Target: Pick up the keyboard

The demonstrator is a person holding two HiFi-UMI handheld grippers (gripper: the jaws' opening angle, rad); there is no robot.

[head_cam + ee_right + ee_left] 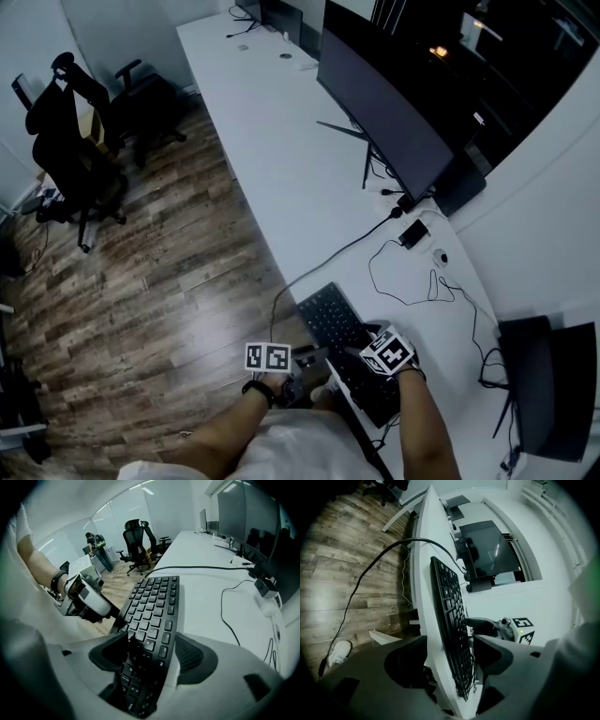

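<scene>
White desk point(281, 159) beneath both tongs; black keyboard point(154, 606) along its near edge, running between each pair of jaws. Left gripper point(450, 663): spread wide, straddling desk edge and keyboard together, gripping nothing. Right gripper point(152, 656): spread across the keyboard, pads not pressing. Risks pinching the desktop too on closing, blocking any lift. Thin cable point(337, 250) beyond the jaws: risks snagging, tugging the keyboard askew.

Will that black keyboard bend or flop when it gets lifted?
Probably not: the keyboard looks like a thin rigid slab, likely light. It's long, so if gripped only at its near end, the far end may dip.
</scene>
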